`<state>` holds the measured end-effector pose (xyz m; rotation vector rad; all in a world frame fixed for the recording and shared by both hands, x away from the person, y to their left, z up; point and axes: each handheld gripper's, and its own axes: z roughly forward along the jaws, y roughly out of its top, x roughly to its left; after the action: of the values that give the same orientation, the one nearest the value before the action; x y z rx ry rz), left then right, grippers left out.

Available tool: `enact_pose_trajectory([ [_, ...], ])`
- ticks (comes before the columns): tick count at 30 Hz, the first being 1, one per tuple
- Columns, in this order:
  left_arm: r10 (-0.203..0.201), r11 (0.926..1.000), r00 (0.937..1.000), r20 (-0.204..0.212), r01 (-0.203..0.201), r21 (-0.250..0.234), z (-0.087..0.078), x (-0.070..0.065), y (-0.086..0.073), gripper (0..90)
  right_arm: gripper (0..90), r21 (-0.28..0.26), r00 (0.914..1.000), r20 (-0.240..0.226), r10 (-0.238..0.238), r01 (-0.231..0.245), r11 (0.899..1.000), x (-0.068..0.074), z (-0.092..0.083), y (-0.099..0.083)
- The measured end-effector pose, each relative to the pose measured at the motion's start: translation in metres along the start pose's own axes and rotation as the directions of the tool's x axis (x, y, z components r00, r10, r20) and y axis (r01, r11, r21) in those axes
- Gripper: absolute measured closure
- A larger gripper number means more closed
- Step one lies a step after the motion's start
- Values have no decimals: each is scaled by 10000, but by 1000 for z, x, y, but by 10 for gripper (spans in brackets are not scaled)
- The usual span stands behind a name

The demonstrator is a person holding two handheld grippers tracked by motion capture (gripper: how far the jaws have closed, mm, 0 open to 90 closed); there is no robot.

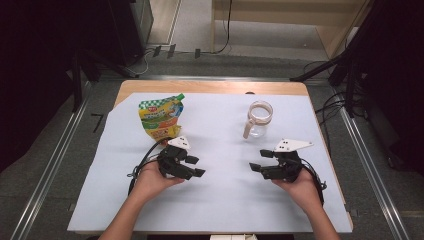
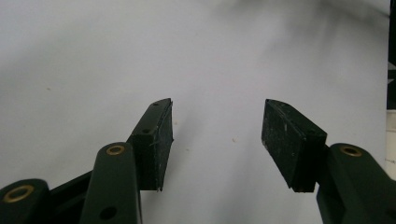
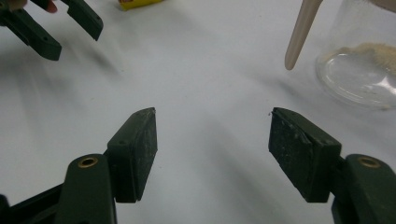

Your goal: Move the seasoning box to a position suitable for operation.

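On the one wooden worktop (image 1: 210,87), a single pale white paper sheet (image 1: 220,195) covers nearly the whole surface, smooth and matte, with a strip of bare wood at the far edge. Two things lie on the sheet, both toward the far side.

At far left lies one soft plastic refill pouch (image 1: 161,118), printed in yellow, green and orange, with a green-and-white chequered band along its top and a small green cap at its upper right corner. Its printing is too small to read. A corner of it appears yellow at the top edge of the right gripper view.

At far right, well apart from the pouch, stands one clear glass jar (image 1: 259,121), round, upright, with a beige band about its open mouth and a beige flat strip hanging down its left side. The right gripper view shows the glass wall and a pale residue on its bottom.

Nearer the person, two black hand-held grippers hover over bare paper, each topped by one grey three-cornered plate. The left gripper (image 1: 196,166) sits just in front of the pouch; its fingers stand apart with only white sheet between them. The right gripper (image 1: 261,161) lies in front of the jar; its fingers are spread too, holding nothing, pointed toward the left gripper.
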<state>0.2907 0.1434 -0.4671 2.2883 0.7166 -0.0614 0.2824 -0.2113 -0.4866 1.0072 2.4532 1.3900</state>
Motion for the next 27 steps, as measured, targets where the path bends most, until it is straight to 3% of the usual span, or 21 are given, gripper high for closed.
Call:
enact_pose_trajectory([
  [3,-160,9995,9990,415,171,-264,2,4,0,460,339,213,9999,4,-122,122,9997,1,4,-1],
  [6,-75,9999,9994,352,77,-77,3,3,-1,447,339,188,9999,22,-135,135,9997,1,4,0],
  [12,18,9997,9995,327,-10,-259,0,0,0,439,336,36,10000,-11,-11,11,10000,0,0,0],
  [16,-52,9996,9995,313,61,-287,-2,1,-1,431,374,8,9990,-93,430,-429,9991,-1,0,1],
  [27,-154,9988,9995,286,167,-460,-7,4,-2,421,364,223,9997,-3,247,-247,9994,1,4,1],
])
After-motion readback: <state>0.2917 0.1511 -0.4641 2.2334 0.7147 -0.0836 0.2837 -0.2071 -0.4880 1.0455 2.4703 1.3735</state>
